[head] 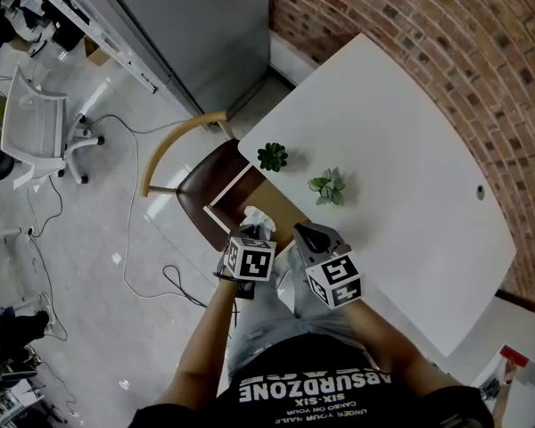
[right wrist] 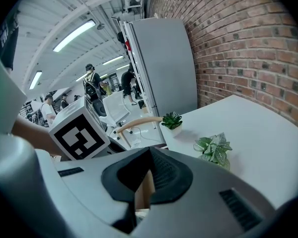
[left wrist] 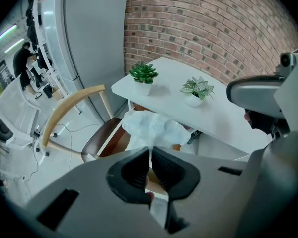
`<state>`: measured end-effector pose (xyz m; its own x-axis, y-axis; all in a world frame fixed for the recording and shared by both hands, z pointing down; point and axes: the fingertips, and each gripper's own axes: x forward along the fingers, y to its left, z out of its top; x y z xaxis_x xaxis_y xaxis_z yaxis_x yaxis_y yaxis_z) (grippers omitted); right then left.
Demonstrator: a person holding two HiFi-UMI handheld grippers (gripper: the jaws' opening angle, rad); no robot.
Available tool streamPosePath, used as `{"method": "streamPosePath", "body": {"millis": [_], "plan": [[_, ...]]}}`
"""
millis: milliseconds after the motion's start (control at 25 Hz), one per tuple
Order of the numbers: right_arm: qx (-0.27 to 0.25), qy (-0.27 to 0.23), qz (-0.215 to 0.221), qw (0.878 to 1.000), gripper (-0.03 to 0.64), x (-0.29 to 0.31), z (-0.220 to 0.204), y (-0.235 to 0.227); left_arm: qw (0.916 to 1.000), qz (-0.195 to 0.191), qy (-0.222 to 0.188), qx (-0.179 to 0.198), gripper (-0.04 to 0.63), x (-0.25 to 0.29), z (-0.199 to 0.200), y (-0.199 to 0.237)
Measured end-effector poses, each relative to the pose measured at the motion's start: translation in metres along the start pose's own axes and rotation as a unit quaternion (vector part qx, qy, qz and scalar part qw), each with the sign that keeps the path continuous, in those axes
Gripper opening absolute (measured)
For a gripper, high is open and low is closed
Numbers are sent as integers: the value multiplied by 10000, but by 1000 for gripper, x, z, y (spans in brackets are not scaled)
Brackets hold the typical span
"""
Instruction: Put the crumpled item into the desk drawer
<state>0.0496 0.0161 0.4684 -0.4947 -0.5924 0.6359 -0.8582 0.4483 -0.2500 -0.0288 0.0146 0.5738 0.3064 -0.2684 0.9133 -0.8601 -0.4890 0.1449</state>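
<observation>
Crumpled white item [left wrist: 151, 128] pinched in left gripper [left wrist: 150, 155] jaws, above open desk drawer [head: 229, 188].

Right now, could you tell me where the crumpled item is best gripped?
By its thin near fold, from the person's side, where the left gripper is shut on it: the crumpled item bulges wide farther out, but that fold pinches flat.

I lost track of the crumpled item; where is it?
The crumpled item is left of centre in the head view, pinched in the left gripper, beside the white desk near the dark plant.
</observation>
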Motion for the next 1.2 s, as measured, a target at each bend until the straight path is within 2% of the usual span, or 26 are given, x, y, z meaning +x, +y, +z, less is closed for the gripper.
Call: {"method": "streamPosePath", "body": {"millis": [280,960,1200], "plan": [[63,39,-5,10000,-2,2,-3,-2,10000,34,87,-28,11,11,-3,1],[157,107,54,9998,-2,15,-17,-6,9992,-160,224,-278,9,36,-12,-3],[168,108,75,9998,-2,19,-19,-10,9992,-69,242,-316,11,47,-15,1]]}}
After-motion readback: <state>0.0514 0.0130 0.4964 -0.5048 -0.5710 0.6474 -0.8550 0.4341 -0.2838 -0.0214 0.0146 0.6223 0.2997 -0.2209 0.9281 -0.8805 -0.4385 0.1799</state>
